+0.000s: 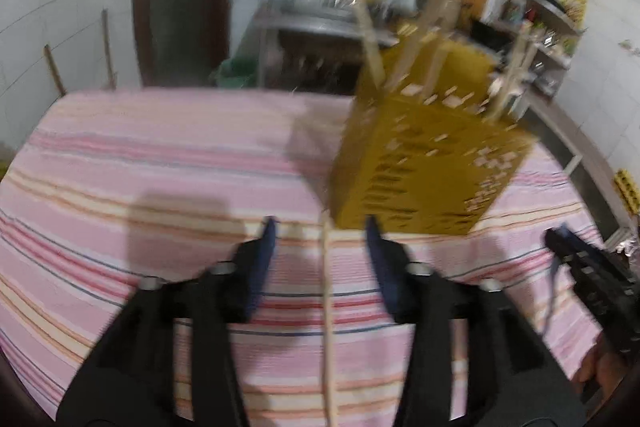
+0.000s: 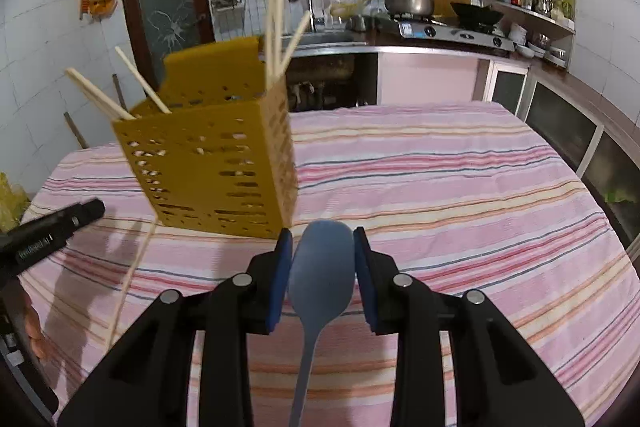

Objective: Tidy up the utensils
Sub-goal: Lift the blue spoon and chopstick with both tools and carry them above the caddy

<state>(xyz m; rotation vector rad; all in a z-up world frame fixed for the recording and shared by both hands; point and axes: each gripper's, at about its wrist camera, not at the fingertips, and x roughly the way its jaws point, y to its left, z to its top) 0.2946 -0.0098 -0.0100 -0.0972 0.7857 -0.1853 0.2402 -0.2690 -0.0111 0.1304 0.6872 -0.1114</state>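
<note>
**Spoon gripped on the right, chopstick loose on the left**

My left view is smeared with blur, so fine detail is hard to make out. The left gripper (image 1: 322, 233) stands parted, its pads touching nothing. A single chopstick (image 1: 328, 327) lies on the striped cloth (image 1: 140, 155) between the fingers, running from 12 o'clock towards 6 and cut off by the bottom edge. The yellow holder (image 1: 424, 163) stands just beyond the fingertips at about 1 o'clock, pale sticks poking out of its top; how many I cannot tell. At 3 o'clock the right gripper's side pokes into view, mostly cut off.

In my right view, which is sharp, the left gripper's tip enters at 9 o'clock, with the loose chopstick (image 2: 132, 275) slanting below it. The holder (image 2: 212, 163) sits at 11 o'clock from the right gripper (image 2: 322, 233), near its left fingertip; chopsticks (image 2: 276, 23) lean out of both ends. The right gripper is clenched on a blue spoon (image 2: 322, 267), pads pressing the bowl's edges, bowl forward at 12 o'clock, handle running back to 6 and cut off by the frame.
</note>
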